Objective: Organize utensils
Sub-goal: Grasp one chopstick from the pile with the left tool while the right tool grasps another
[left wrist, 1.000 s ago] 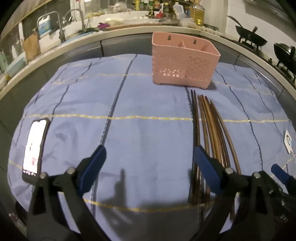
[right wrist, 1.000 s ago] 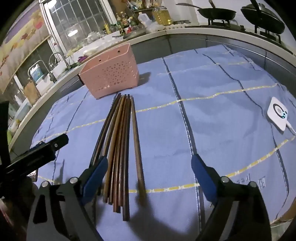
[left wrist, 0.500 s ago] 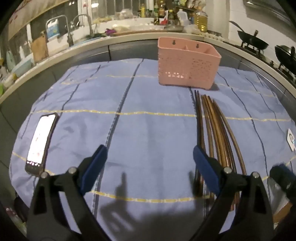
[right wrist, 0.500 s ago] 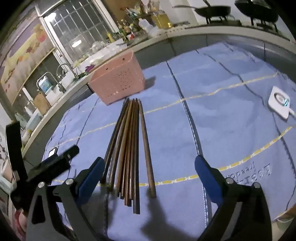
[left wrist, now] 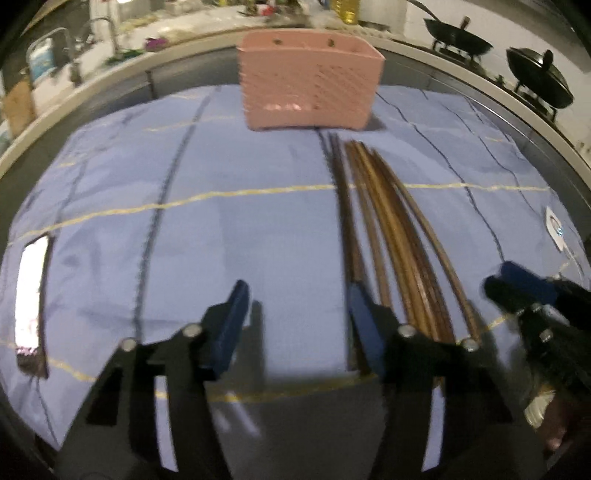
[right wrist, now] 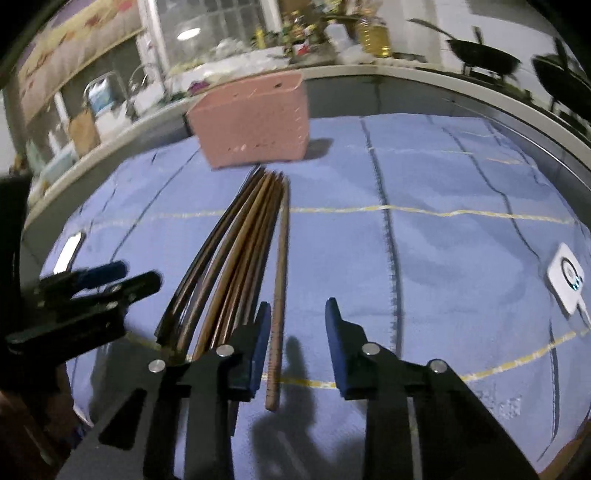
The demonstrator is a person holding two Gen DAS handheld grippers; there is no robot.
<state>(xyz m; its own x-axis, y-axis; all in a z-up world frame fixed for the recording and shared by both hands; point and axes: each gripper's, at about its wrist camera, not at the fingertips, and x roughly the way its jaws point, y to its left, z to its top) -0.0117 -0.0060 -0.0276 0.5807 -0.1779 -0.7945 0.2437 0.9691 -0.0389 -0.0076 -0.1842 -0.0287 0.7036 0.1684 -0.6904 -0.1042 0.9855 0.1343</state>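
Note:
A pink perforated utensil basket (left wrist: 310, 90) stands at the far side of the blue cloth; it also shows in the right wrist view (right wrist: 255, 122). Several brown chopsticks (left wrist: 388, 229) lie in a row in front of it, seen too in the right wrist view (right wrist: 240, 254). My left gripper (left wrist: 295, 310) is open and empty, just left of the chopsticks' near ends. My right gripper (right wrist: 297, 325) is open and narrower, low over the cloth, with the rightmost chopstick (right wrist: 279, 295) lying between its fingers, not gripped.
A phone (left wrist: 31, 295) lies on the cloth at the left. A small white device (right wrist: 567, 277) with a cable lies at the right. Behind the cloth's far edge runs a counter with a sink, bottles and woks (left wrist: 458, 35).
Both grippers have moved forward and lower toward the chopsticks. Both have closed partway; the right one now straddles the rightmost chopstick.

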